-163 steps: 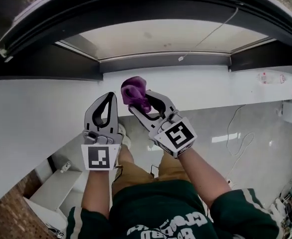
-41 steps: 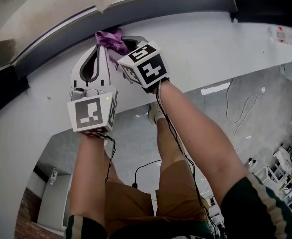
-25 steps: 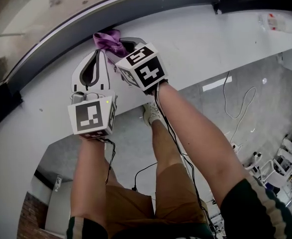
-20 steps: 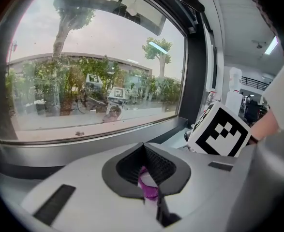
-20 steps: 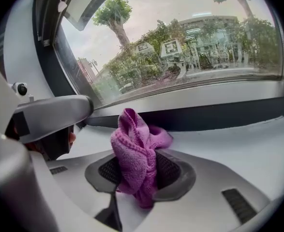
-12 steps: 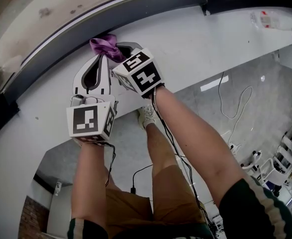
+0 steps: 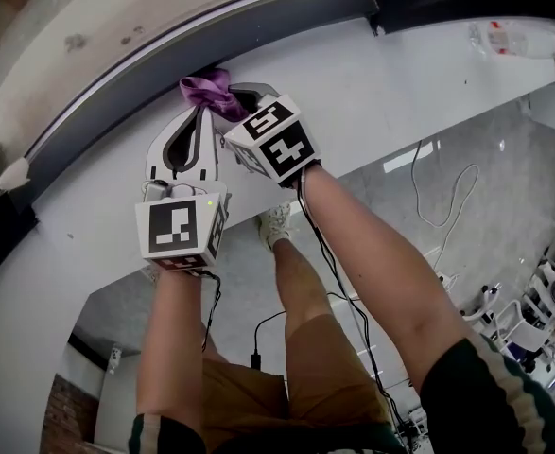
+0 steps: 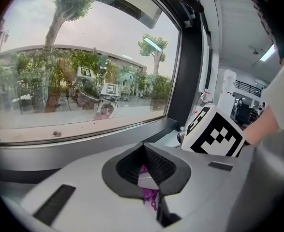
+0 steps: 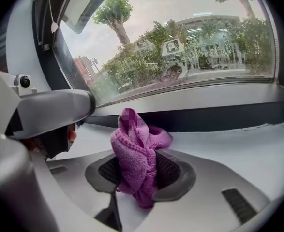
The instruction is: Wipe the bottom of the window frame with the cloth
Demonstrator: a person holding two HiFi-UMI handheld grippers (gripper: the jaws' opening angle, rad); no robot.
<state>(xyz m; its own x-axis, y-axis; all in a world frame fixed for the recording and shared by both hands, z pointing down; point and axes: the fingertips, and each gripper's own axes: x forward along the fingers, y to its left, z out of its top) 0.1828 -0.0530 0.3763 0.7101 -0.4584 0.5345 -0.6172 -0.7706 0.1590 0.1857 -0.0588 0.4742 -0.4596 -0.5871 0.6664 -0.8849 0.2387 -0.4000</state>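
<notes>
A crumpled purple cloth [image 7: 211, 90] is clamped in my right gripper [image 7: 232, 100], which is shut on it. The cloth sits against the lower edge of the dark window frame [image 7: 277, 25], above the white sill [image 7: 400, 74]. In the right gripper view the cloth [image 9: 134, 153] bulges up between the pads, with the dark frame [image 9: 219, 117] just beyond. My left gripper [image 7: 201, 113] is shut and lies right beside the cloth on its left. Through its loop in the left gripper view a bit of purple cloth [image 8: 149, 195] shows, and the right gripper's marker cube [image 8: 214, 134] is at the right.
A white lump [image 7: 14, 173] rests on the frame at far left. Small items [image 7: 504, 38] lie on the sill at far right. Below are the person's legs, a shoe [image 7: 275, 223], a cable [image 7: 438, 187] on the floor and clutter [image 7: 551, 301] at the right edge.
Both grippers have risen from the sill's front to the dark frame with the cloth. Over the last second they shifted slightly along it. Neither grip has changed.
</notes>
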